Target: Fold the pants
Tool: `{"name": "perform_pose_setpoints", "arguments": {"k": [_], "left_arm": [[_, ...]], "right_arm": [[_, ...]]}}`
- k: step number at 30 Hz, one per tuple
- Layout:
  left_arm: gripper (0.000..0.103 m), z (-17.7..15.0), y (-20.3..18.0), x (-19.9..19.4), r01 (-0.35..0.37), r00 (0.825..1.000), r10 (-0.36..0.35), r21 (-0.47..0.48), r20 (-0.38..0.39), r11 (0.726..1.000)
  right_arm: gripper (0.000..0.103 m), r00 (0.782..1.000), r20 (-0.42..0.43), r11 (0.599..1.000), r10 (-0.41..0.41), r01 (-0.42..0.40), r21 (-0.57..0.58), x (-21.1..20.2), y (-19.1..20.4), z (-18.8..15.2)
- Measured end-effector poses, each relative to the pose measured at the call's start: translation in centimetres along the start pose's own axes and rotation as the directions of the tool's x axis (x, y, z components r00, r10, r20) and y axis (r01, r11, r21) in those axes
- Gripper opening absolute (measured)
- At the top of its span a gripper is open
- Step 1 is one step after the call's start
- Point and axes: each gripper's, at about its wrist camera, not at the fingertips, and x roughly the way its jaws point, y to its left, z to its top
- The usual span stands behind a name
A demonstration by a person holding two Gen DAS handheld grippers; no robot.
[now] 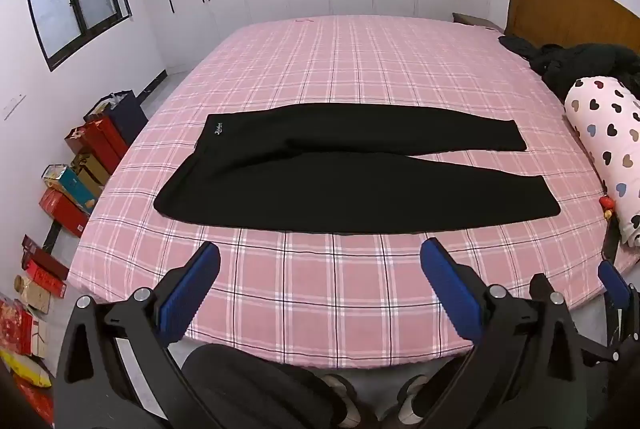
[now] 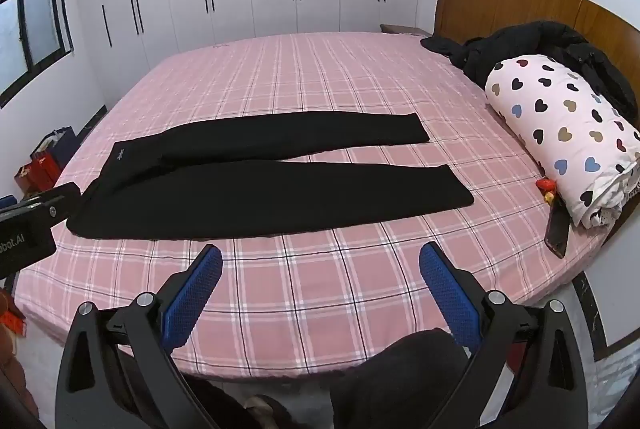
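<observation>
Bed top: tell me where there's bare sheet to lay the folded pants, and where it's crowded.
Free: the wide stretch of checked sheet between the black pants and the wardrobe end, and the near strip between the pants and the bed's front edge. Crowded: the headboard side, with the heart-print roll, dark jacket, a phone and a small red object.

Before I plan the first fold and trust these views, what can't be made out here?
- Small pale logo at the waistband of the black pants: too small to read in either wrist view.
- Underside of the pants: hidden against the pink plaid sheet.
- Dark flat object beside the heart-print bedding roll: partly tucked under it, identity unclear.
- Boxes on the floor: cut off by the left wrist view's edge.
</observation>
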Motion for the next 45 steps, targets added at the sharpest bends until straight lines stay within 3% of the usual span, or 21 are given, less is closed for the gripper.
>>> {"name": "perform_pose_setpoints", "arguments": {"k": [45], "left_arm": [[0.098,0.2,0.4,2.6,-0.028,0.999,0.029,0.012,-0.039,1.0]], "right_arm": [[0.097,1.0,-0.028,1.0,0.006,-0.006,-0.02,1.9,1.2,0.9]]}}
